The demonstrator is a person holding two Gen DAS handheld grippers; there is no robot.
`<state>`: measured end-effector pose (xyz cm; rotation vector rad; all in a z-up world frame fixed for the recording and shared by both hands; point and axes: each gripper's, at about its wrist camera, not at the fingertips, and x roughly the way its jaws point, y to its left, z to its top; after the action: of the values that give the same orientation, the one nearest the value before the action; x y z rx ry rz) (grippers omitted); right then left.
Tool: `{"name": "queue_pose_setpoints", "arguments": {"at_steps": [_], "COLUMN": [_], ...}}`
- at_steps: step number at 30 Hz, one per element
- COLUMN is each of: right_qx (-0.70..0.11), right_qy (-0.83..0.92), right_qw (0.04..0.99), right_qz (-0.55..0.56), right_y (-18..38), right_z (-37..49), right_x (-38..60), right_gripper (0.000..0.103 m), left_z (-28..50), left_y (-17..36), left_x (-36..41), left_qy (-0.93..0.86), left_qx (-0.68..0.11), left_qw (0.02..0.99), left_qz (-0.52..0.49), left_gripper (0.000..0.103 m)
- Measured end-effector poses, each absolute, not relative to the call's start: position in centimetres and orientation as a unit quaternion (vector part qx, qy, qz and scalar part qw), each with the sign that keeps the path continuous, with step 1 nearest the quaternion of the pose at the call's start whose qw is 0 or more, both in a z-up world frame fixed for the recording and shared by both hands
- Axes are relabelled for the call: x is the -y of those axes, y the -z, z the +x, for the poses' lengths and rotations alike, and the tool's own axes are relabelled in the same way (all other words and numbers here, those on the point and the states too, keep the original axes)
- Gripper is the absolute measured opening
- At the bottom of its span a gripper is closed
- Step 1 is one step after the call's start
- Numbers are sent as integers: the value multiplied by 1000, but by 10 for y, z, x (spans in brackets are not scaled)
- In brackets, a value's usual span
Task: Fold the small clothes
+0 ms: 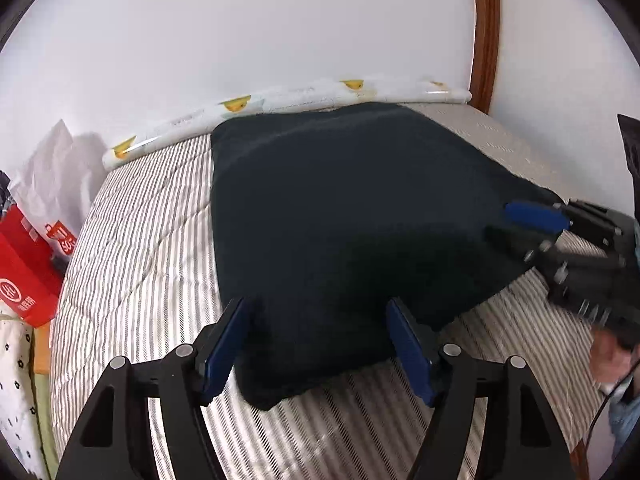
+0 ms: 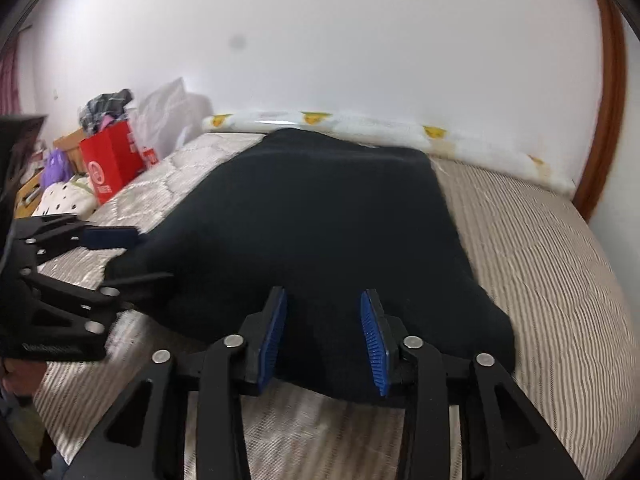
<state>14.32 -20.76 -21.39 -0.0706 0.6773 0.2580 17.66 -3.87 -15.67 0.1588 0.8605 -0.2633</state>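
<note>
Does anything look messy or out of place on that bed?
Nothing is spilled or damaged. The dark garment lies rumpled and skewed across the striped mattress, its near edge lumpy, with both open grippers at that edge.

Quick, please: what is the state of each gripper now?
Left gripper: open, at the near edge of the dark cloth.
Right gripper: open, holding nothing.

A striped bed [image 1: 140,264] carries a dark garment [image 1: 340,208] spread flat across it, and a white duck-print roll [image 1: 280,98] lies along the wall edge.
</note>
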Motion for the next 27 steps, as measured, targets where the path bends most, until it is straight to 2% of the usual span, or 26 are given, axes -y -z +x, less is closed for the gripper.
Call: {"name": "queue_pose_setpoints", "arguments": {"at_steps": [8, 14, 19, 21, 22, 23, 25, 27], "right_qx": [-330, -343, -356, -360, -363, -370, -386, -379], "right_qy": [-80, -69, -97, -103, -103, -104, -108, -110], "right_qw": [940, 936, 924, 920, 917, 913, 903, 905], "right_qz": [-23, 39, 102, 119, 127, 138, 157, 159], "right_y": [203, 207, 215, 217, 219, 222, 227, 224], "right_z": [128, 119, 129, 136, 141, 147, 159, 163], "right_x": [261, 306, 312, 310, 308, 308, 306, 308], "right_gripper": [40, 46, 47, 47, 47, 45, 16, 10], "left_z": [158, 138, 149, 159, 164, 166, 166, 167], "left_y": [159, 171, 171, 174, 175, 174, 170, 170], "left_x": [3, -5, 0, 2, 1, -1, -10, -19], "left_qy": [132, 129, 123, 101, 107, 115, 111, 116], "left_qx": [-430, -430, -426, -431, -439, -439, -426, -427], "left_qw": [893, 890, 894, 895, 891, 891, 898, 896], "left_qz": [34, 75, 63, 61, 46, 27, 4, -22], "left_gripper": [70, 66, 57, 42, 39, 30, 24, 21]}}
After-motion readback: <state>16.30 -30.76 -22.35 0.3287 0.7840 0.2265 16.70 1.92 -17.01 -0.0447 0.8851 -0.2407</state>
